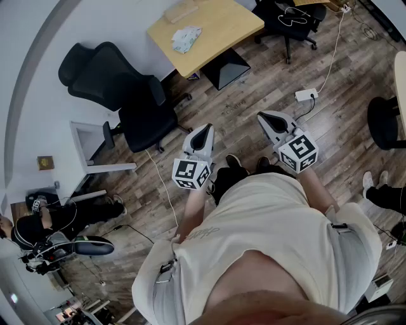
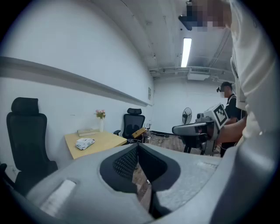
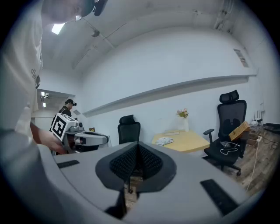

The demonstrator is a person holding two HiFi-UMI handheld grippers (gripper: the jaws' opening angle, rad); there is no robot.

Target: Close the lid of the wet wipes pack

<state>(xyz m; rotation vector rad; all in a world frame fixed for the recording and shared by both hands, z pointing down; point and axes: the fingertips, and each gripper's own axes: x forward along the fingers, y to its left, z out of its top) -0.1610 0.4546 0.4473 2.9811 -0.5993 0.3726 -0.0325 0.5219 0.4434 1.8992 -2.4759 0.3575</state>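
The wet wipes pack [image 1: 186, 38] lies on a light wooden table [image 1: 222, 28] far ahead of me, pale with a green print. It shows small in the left gripper view [image 2: 84, 143] and in the right gripper view [image 3: 164, 141]. I cannot tell how its lid stands at this distance. My left gripper [image 1: 206, 129] and right gripper [image 1: 262, 117] are held in front of the person's body over the wood floor, well short of the table. Both have their jaws together, left gripper [image 2: 138, 147] and right gripper [image 3: 138, 146], with nothing between them.
A black office chair [image 1: 127, 89] stands left of the table, another chair [image 1: 288, 16] behind it. A white power strip [image 1: 306, 95] and its cable lie on the floor to the right. A flat book [image 1: 181, 11] shares the table. Another person [image 1: 38, 222] sits at lower left.
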